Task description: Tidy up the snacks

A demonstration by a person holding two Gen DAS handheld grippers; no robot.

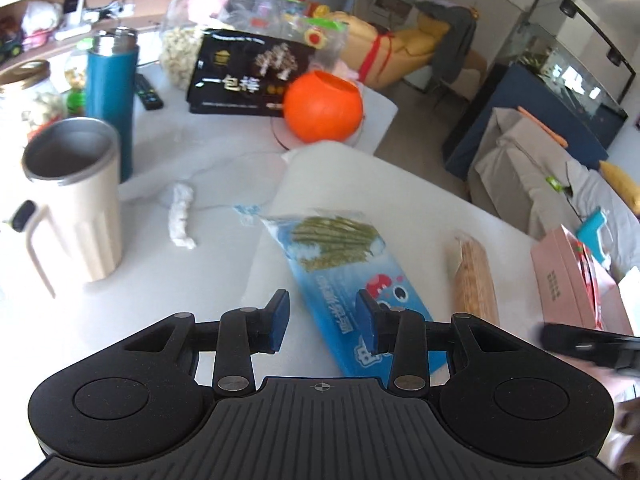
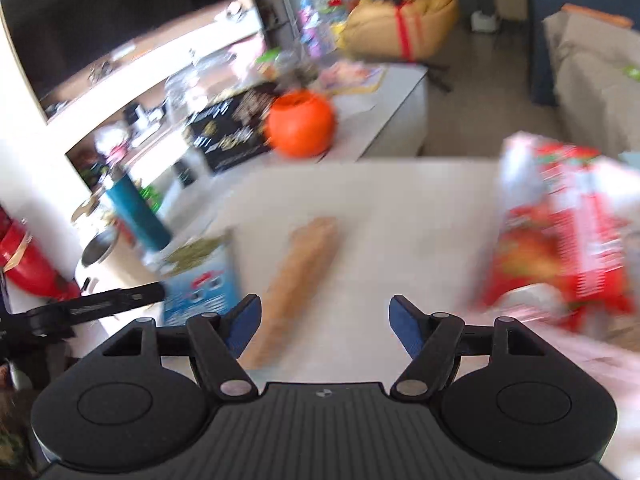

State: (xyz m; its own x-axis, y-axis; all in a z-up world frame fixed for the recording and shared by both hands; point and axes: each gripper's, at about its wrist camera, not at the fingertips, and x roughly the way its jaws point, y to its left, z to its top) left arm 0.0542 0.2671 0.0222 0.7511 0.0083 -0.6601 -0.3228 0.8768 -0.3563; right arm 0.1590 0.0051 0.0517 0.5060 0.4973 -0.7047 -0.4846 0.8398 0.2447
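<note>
Left tool point(image 1: 323, 322) gapes over blue snack bag point(image 1: 344, 280); right tool point(image 2: 323, 326) (also apart) beside cracker sleeve point(image 2: 298, 280).

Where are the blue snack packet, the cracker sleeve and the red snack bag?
blue snack packet point(image 1: 340, 264), left wrist view, middle of the wrapper.
cracker sleeve point(image 2: 298, 284), right wrist view, mid-length of the sleeve.
red snack bag point(image 2: 560, 240), right wrist view, printed front, blurred.

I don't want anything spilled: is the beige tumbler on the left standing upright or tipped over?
Upright. The beige tumbler stands on its base on the white table, open mouth up, no lid. Contents cannot tell.
</note>
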